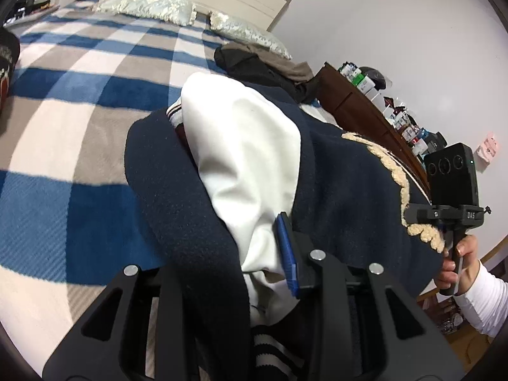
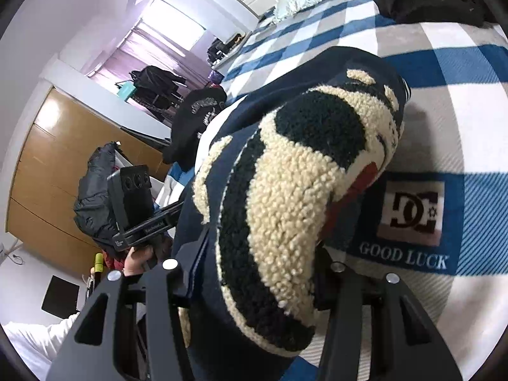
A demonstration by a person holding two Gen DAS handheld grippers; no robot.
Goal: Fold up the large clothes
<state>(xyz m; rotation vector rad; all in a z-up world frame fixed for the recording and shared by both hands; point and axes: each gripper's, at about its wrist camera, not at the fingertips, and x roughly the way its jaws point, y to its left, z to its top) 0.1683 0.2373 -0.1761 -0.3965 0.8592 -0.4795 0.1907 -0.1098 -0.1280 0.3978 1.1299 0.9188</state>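
Hanging bunched above a blue, white and grey checked blanket on a bed, a navy varsity jacket with white sleeves is pinched at two spots by hand-held grippers. The left gripper grips navy cloth and a white sleeve, its blue-padded finger pressed against the fabric. To the right, the right gripper clamps the jacket's cream and black chenille patch, though its fingertips appear buried in cloth. A hand in a white sleeve holds that gripper's handle. Dark clothes lie near the pillows.
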